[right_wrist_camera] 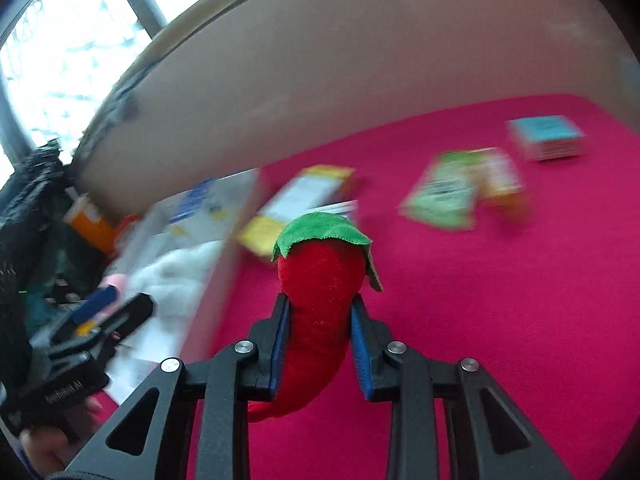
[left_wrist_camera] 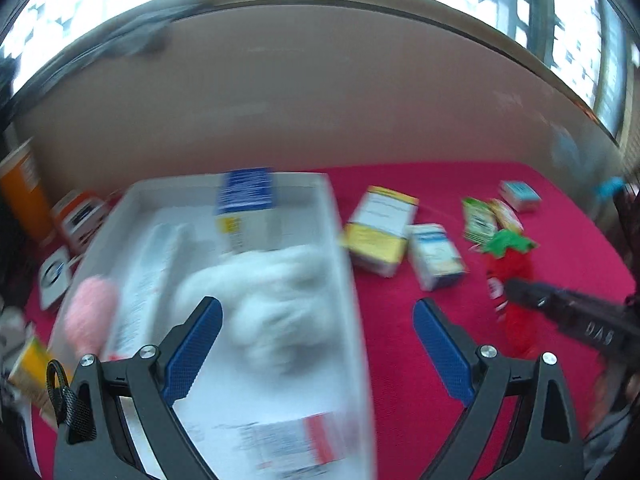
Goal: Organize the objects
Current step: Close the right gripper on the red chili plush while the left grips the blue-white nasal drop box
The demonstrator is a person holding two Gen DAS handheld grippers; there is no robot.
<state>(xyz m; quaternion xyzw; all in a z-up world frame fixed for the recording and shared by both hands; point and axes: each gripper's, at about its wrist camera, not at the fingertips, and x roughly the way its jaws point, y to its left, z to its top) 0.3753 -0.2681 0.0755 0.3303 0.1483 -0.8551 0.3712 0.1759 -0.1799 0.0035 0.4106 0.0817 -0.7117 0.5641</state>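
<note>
My right gripper (right_wrist_camera: 320,312) is shut on a red plush chili pepper (right_wrist_camera: 320,300) with a green cap and holds it above the pink cloth. The pepper also shows in the left wrist view (left_wrist_camera: 510,268), with the right gripper (left_wrist_camera: 516,292) on it. My left gripper (left_wrist_camera: 318,320) is open and empty above the right wall of a white bin (left_wrist_camera: 340,216). The bin holds a white plush (left_wrist_camera: 272,280), a pink plush (left_wrist_camera: 92,312), a blue-and-white box (left_wrist_camera: 246,208) and papers.
On the pink cloth (left_wrist_camera: 400,360) lie a yellow-and-white box (left_wrist_camera: 380,228), a small white box (left_wrist_camera: 436,256), green and orange packets (left_wrist_camera: 484,216) and a light-blue box (left_wrist_camera: 520,196). Orange boxes (left_wrist_camera: 24,192) stand left of the bin. A beige wall rises behind.
</note>
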